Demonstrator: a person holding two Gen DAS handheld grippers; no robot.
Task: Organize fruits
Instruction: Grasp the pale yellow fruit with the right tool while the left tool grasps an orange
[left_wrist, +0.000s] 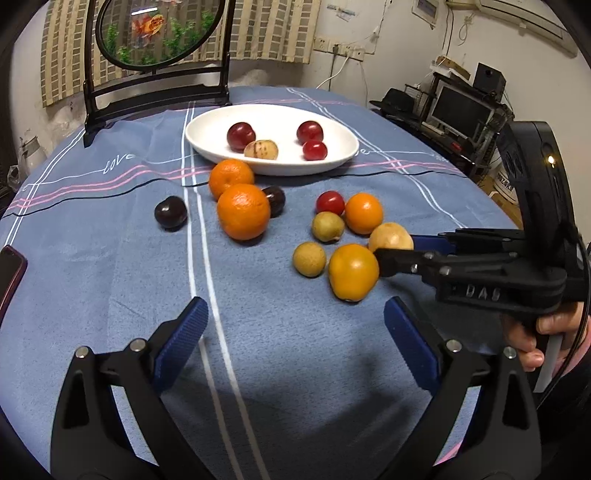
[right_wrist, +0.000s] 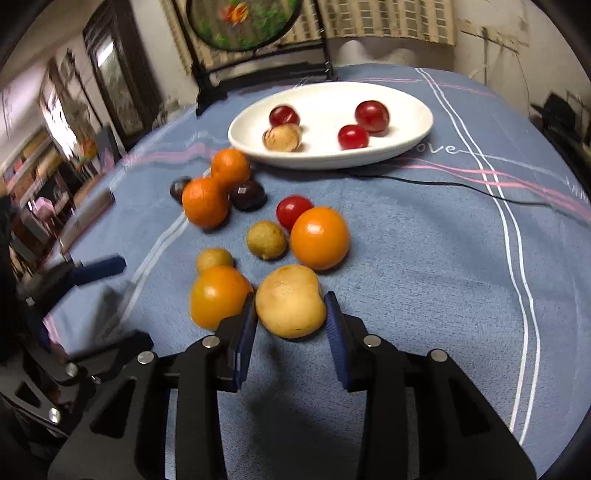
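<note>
Right tool (right_wrist: 290, 314) clenches the tan fruit (right_wrist: 290, 301) near the orange (right_wrist: 218, 295); left tool (left_wrist: 295, 332) hangs released over the counter (left_wrist: 110, 266)

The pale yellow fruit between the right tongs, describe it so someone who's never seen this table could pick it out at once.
Start at the white plate on the blue tablecloth and come toward the near edge, past the loose oranges and small brownish fruits. The pale yellow fruit is nearest, sitting between the blue pads of the right tongs. It is duller and lumpier than the glossy orange beside it.
</note>
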